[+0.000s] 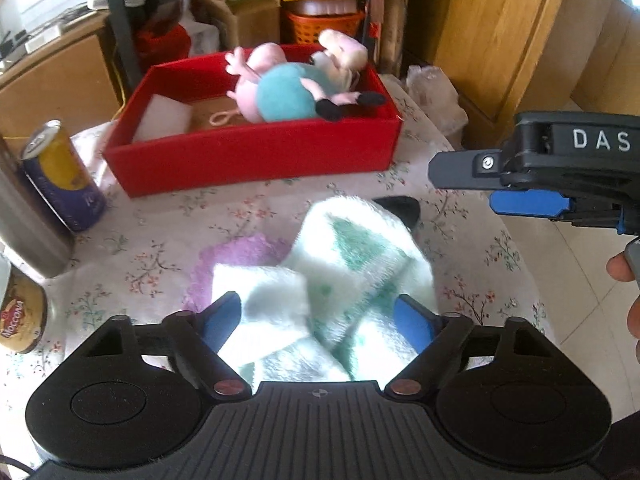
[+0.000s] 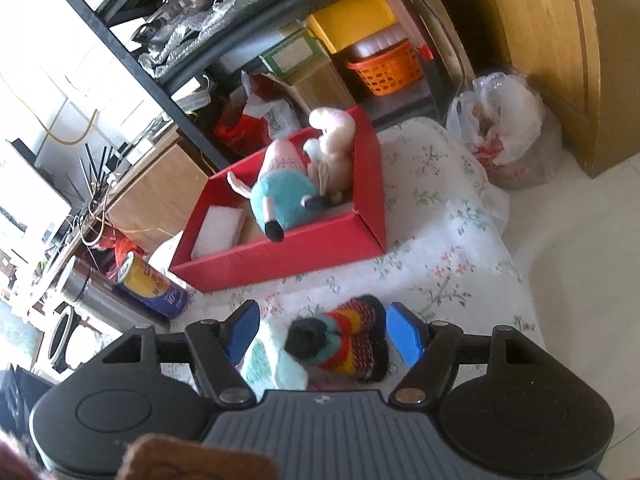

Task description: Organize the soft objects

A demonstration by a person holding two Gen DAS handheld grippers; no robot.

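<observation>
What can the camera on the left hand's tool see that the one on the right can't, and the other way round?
Only the left view shows the purple cloth under the white-green towel, the coffee jar, and the right tool from the side. Only the right view shows the striped knitted item and a plastic bag. Both show the red box holding the pig plush, and the can.

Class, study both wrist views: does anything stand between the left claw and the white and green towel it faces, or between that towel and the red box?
Nothing visible does. The left claw is open, with the white and green towel already between its fingers. Only bare floral tablecloth lies between the towel and the red box, which already holds a plush toy.
</observation>
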